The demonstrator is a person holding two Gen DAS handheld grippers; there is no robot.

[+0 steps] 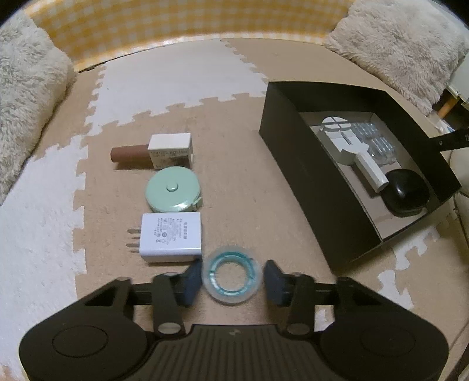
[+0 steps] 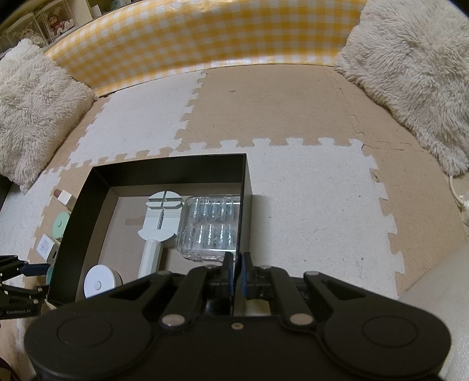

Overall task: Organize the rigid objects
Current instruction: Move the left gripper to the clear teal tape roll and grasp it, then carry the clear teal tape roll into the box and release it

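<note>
Risked squirting the tape roll [image 1: 231,274] sideways across the foam mat [image 1: 240,164] — slick round rim, pads off-centre. Left gripper [image 1: 233,278] narrowed around the roll just beside the white charger [image 1: 171,236]; one pad touching, other a sliver off. Right gripper [image 2: 236,274] pinched shut on the black box [image 2: 244,175] wall — empty otherwise.

1. The left wrist view looks steeply down along its tool [image 1: 233,278] at the beige and white puzzle-piece foam floor mat [image 1: 228,164], close above it, facing the yellow checked wall panel [image 1: 187,26].
2. The right wrist view looks down along its tool [image 2: 236,274], close over the open black cardboard box [image 2: 173,168], facing the same panel.
3. Both views share the box, the mat, the panel and two shaggy cream cushions [image 1: 404,49].
</note>
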